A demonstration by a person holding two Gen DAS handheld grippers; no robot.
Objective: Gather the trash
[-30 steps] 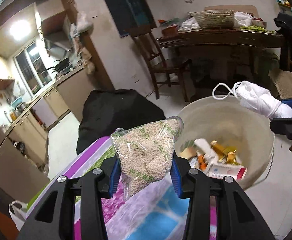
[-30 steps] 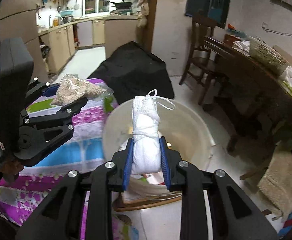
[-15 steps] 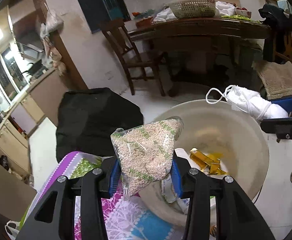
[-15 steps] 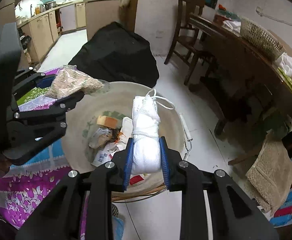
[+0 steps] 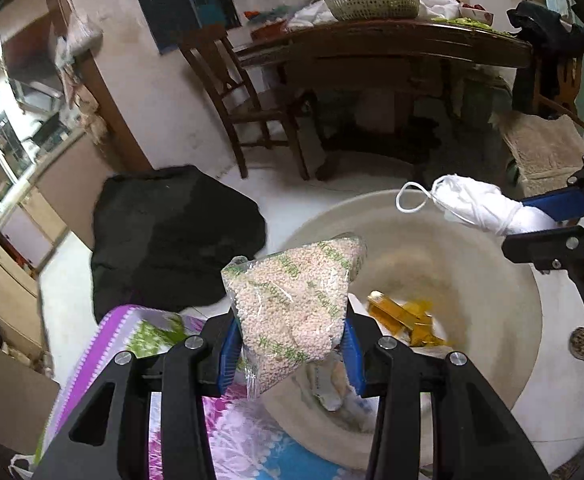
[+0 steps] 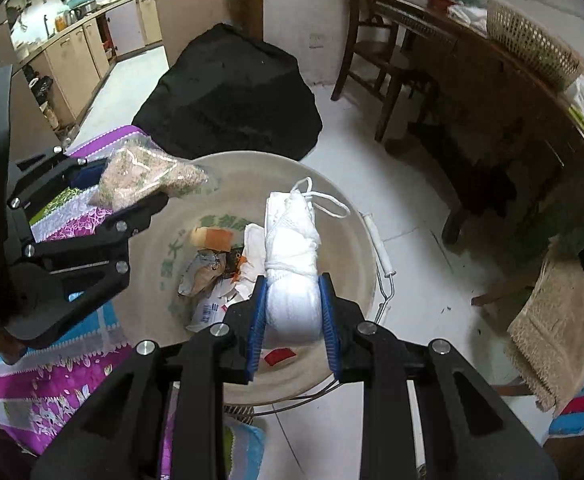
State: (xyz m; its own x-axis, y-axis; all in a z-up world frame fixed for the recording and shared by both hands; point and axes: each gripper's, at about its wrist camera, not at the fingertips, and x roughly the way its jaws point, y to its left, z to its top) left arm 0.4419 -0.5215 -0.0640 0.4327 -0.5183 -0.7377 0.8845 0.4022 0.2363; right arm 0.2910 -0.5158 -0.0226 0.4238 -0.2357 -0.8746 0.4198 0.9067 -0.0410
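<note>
My left gripper (image 5: 289,350) is shut on a clear bag of small pale pellets (image 5: 296,300), held over the near rim of a big cream bucket (image 5: 504,320). In the right wrist view the same bag (image 6: 147,180) hangs over the bucket's left rim (image 6: 171,252). My right gripper (image 6: 292,320) is shut on a rolled white cloth bundle (image 6: 292,248) tied with a cord, above the bucket's inside. That bundle (image 5: 476,204) shows at the right of the left wrist view. Wrappers and cartons (image 6: 215,276) lie in the bucket's bottom.
A purple and blue flowered cloth (image 6: 51,372) covers the surface to the left of the bucket. A black covered heap (image 6: 231,92) sits on the floor behind. A wooden chair (image 5: 243,100) and dark table (image 5: 392,44) stand beyond; a beige towel (image 6: 552,332) hangs at right.
Both grippers have moved forward and tipped down over the bucket, each keeping its hold. More of the bucket's inside and its trash now shows in both views.
</note>
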